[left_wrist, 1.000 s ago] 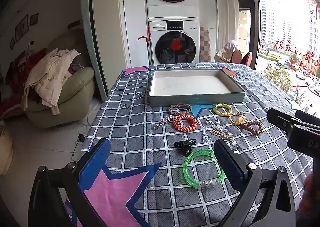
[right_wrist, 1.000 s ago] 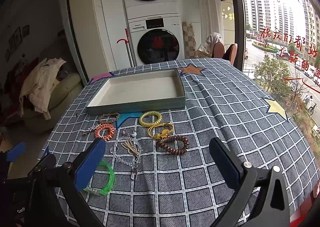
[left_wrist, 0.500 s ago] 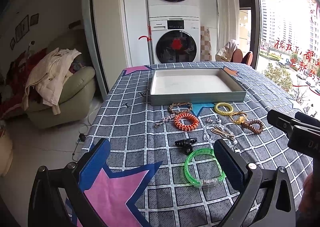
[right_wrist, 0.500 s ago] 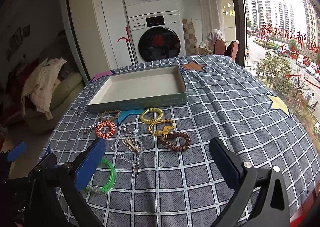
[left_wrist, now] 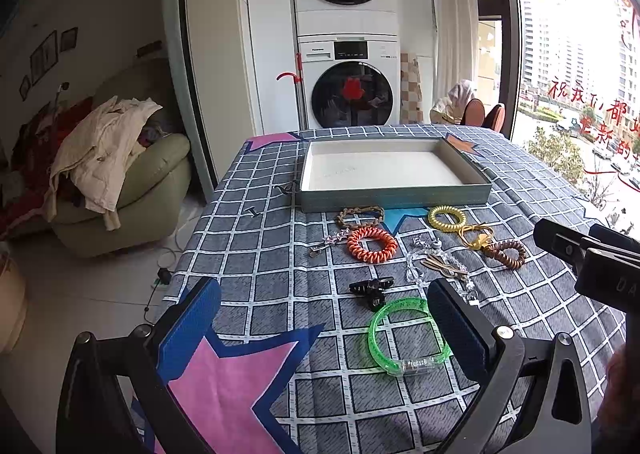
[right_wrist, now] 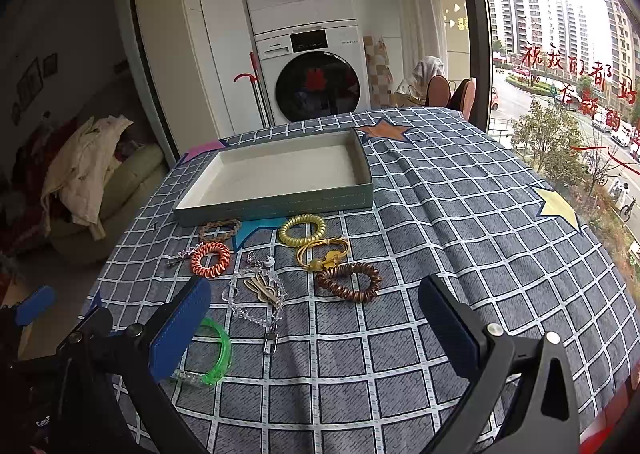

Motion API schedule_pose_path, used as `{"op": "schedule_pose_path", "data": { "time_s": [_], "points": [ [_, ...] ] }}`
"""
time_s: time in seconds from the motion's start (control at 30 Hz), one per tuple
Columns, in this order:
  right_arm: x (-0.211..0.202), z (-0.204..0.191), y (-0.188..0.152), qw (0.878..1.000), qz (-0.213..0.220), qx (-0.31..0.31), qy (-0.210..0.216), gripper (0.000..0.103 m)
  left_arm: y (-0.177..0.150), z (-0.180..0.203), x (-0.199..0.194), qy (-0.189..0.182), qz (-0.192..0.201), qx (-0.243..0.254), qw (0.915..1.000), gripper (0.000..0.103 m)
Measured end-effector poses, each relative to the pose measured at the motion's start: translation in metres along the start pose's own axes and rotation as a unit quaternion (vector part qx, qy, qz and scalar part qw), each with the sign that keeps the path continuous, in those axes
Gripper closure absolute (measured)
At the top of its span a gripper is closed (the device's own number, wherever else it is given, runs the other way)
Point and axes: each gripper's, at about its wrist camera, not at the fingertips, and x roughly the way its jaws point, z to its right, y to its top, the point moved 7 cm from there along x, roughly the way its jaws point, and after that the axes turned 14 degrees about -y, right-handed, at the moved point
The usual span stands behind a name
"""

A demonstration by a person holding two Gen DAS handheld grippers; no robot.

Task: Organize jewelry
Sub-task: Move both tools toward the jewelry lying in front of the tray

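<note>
An empty grey-green tray stands at the far middle of the checked tablecloth. In front of it lie an orange coil band, a yellow coil band, a brown coil band, a braided band, a clear bead chain, a black hair claw and a green bangle. My left gripper is open and empty above the near table. My right gripper is open and empty, just short of the brown band.
A gold cord with charm lies between the yellow and brown bands. A small star pin lies left of the orange band. A green armchair with clothes stands left of the table. Stacked washers stand behind it.
Both grippers have drawn slightly toward the jewelry and tilted a little; the items sit a bit lower in both views. Nothing was taken hold of.
</note>
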Motion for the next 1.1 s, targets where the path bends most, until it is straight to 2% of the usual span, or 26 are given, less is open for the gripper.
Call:
{"op": "schedule_pose_path", "data": {
  "time_s": [0.8,1.1],
  "points": [
    [0.0,0.001,0.001,1.0,0.004,-0.004,0.0,0.0,0.0,-0.002,0.003,0.0,-0.007,-0.007,0.9999,0.0],
    [0.002,0.002,0.004,1.0,0.006,-0.008,-0.005,0.0,0.001,-0.013,0.009,-0.002,-0.021,-0.033,0.9992,0.0]
  ]
}}
